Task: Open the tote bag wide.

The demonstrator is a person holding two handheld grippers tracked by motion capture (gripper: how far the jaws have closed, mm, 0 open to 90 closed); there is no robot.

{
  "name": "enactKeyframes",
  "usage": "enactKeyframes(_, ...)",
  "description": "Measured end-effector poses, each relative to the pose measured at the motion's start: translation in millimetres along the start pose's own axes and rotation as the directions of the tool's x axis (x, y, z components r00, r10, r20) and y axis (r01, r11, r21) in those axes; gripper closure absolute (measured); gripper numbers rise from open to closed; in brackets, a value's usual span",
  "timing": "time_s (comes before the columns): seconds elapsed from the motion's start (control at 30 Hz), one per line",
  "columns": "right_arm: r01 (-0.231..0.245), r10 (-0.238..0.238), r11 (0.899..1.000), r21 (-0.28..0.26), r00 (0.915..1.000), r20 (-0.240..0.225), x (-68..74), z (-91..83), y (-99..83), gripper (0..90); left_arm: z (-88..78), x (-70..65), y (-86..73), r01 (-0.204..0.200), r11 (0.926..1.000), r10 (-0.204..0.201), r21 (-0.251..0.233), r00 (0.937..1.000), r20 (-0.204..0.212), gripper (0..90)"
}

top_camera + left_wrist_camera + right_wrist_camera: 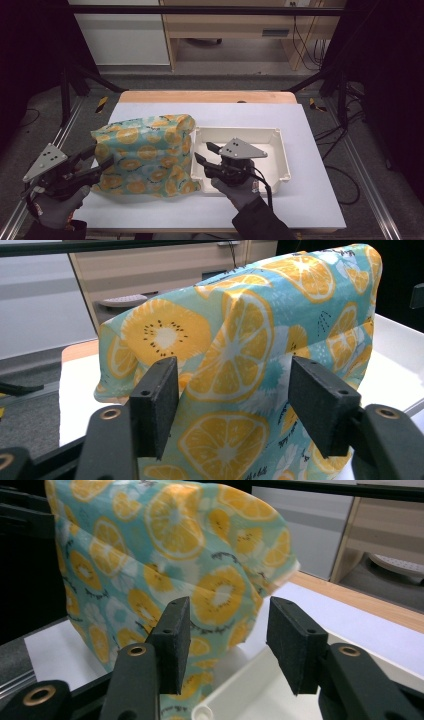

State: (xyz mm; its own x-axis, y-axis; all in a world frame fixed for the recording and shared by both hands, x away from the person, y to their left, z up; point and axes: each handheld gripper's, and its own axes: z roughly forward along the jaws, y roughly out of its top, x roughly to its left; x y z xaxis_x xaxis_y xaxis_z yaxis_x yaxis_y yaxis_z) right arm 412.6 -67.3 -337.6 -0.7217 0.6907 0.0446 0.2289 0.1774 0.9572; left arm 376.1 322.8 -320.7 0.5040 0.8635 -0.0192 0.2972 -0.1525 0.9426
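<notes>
A teal cloth bag (145, 155) printed with orange slices stands puffed up on the white table top, left of a white tray (286, 160). My left gripper (102, 156) is at the bag's left edge. In the left gripper view its jaws (235, 377) stand apart around a fold of the bag (240, 355), with no pad pressing on it. My right gripper (202, 151) hovers over the tray's left end and points at the bag's right side. In the right gripper view its jaws (227, 617) are open, with the bag (175, 555) just beyond them and the tray rim (225, 700) below.
The white table top (300, 200) has bare room in front of and to the right of the tray. A wooden strip (210, 96) runs along the far edge. Black frame rails flank the table, and cables (310, 45) hang by the cabinet behind.
</notes>
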Motion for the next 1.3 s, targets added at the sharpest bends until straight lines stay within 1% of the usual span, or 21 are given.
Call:
enactKeyframes(0.17, 0.004, -0.004, 1.000, -0.007, 0.9997, -0.023, 7.7, 10.0, 5.6, 53.4, -0.2, 0.1, 5.0, 0.014, 0.9999, -0.014, -0.008, 0.9999, 0.008, 42.8)
enactKeyframes(0.27, 0.010, -0.010, 1.000, -0.007, 0.9995, -0.031, 12.4, 17.1, 9.7, 53.3, 1.0, -1.6, 6.7, 0.015, 0.9999, -0.015, -0.001, 0.9999, 0.005, 46.2)
enactKeyframes(0.4, 0.019, -0.019, 1.000, -0.020, 0.9989, -0.043, 17.4, 24.7, 17.7, 53.4, 1.3, -1.9, 6.2, 0.021, 0.9998, -0.021, 0.002, 0.9998, -0.005, 52.5)
enactKeyframes(0.53, 0.012, -0.013, 1.000, -0.015, 0.9984, -0.056, 20.7, 33.7, 22.6, 54.5, 0.3, -1.7, 5.7, 0.022, 0.9998, -0.022, -0.001, 0.9997, -0.006, 58.2)
enactKeyframes(0.7, 0.024, -0.024, 1.000, -0.003, 0.9982, -0.055, 24.5, 47.3, 25.9, 57.6, -0.2, -0.6, 3.3, 0.025, 0.9997, -0.025, -0.001, 0.9996, -0.008, 65.7)
enactKeyframes(0.77, 0.021, -0.021, 1.000, -0.008, 0.9982, -0.056, 24.2, 50.7, 27.4, 59.4, -0.9, -0.4, 2.5, 0.022, 0.9997, -0.022, -0.001, 0.9997, -0.011, 68.2)
enactKeyframes(0.93, 0.009, -0.009, 1.000, 0.001, 0.9988, -0.048, 20.1, 56.4, 28.7, 66.9, -1.6, -0.6, 1.7, 0.022, 0.9998, -0.022, 0.001, 0.9997, -0.011, 74.7)
enactKeyframes(1.07, 0.013, -0.012, 1.000, 0.017, 0.9980, -0.062, 18.7, 57.9, 28.4, 76.9, -2.5, -0.5, 1.6, 0.021, 0.9998, -0.021, 0.004, 0.9997, -0.012, 78.6)
enactKeyframes(1.17, 0.024, -0.022, 0.999, 0.024, 0.9978, -0.063, 19.5, 57.2, 28.1, 84.9, -3.1, -0.7, 1.5, 0.021, 0.9998, -0.021, 0.004, 0.9997, -0.013, 81.0)
enactKeyframes(1.23, 0.025, -0.024, 0.999, 0.024, 0.9977, -0.063, 19.5, 56.0, 28.5, 88.3, -3.7, -0.3, 1.5, 0.027, 0.9996, -0.027, 0.003, 0.9995, -0.013, 81.9)
enactKeyframes(1.3, 0.025, -0.024, 0.999, 0.027, 0.9976, -0.065, 19.6, 55.0, 29.0, 89.5, -4.2, 0.3, 1.5, 0.030, 0.9995, -0.030, 0.003, 0.9995, -0.011, 82.9)
